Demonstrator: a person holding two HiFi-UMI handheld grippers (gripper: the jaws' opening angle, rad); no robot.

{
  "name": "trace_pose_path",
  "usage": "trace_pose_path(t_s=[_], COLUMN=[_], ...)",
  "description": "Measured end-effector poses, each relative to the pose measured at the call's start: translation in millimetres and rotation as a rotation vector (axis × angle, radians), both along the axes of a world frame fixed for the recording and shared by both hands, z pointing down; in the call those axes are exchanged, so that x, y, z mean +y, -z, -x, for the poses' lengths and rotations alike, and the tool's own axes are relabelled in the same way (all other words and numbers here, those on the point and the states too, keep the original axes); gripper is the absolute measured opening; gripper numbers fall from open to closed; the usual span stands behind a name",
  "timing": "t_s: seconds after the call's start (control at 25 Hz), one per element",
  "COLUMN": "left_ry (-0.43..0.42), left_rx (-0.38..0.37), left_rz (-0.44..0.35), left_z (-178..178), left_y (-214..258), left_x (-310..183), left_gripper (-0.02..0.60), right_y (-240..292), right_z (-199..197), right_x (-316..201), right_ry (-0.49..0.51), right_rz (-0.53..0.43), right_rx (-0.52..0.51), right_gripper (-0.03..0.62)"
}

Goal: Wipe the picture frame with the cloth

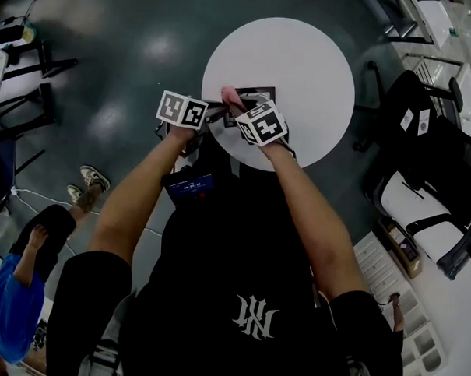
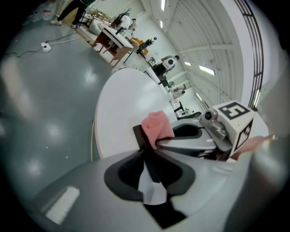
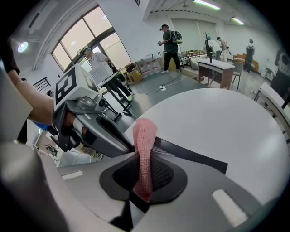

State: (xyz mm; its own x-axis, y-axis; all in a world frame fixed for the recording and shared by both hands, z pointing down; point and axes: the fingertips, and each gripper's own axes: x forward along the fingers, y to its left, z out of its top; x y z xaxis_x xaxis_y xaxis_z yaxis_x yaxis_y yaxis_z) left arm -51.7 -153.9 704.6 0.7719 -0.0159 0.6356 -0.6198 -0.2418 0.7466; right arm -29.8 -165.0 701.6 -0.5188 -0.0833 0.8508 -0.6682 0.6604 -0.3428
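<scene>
Although little writing showed, a white interlocked NY logo (image 1: 255, 317) stood out on the person's black shirt. The blue screen (image 1: 191, 186) of a small device at the chest carried marks too small to read. The cubes on both hand-held grippers bore only black-and-white square markers, with no words.

The frame (image 2: 144, 141) was thin, with a black border and a pale inner panel. It was seen edge-on in the left gripper view. From the head view it read as a dark rectangle above the near part of the round white table (image 1: 303, 62). The left hand-held gripper (image 2: 150, 179) was clamped on the frame's near end, its jaws closed against both faces. Whether the frame's far edge touched the table could not be told.

The right hand-held gripper (image 3: 144, 181) was clamped on the cloth (image 3: 145, 133), a pink piece with a knitted texture. The cloth was bunched into a narrow fold that stood up out of the jaws. In the left gripper view its tip lay against or just beside the frame's black border, near the far corner. The two hand-held grippers sat close together, angled toward each other over the table's edge.
</scene>
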Motion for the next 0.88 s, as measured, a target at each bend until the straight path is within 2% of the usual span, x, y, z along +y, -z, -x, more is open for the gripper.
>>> trace_pose_path(t_s=[0.48,0.88], left_ry=[-0.012,-0.01], left_rx=[0.003,0.003], left_rz=[0.008,0.012], left_z=[-0.7,-1.1], left_y=[-1.0,-1.2], left_x=[1.5,0.9], left_gripper=[0.06,0.06], right_y=[-3.7,-0.9], right_z=[-65.3,-90.5], right_x=[-8.1,-11.7], right_ry=[-0.178,-0.233], right_rz=[-0.009,-0.038], right_rx=[0.118,0.208], right_gripper=[0.032,0.034])
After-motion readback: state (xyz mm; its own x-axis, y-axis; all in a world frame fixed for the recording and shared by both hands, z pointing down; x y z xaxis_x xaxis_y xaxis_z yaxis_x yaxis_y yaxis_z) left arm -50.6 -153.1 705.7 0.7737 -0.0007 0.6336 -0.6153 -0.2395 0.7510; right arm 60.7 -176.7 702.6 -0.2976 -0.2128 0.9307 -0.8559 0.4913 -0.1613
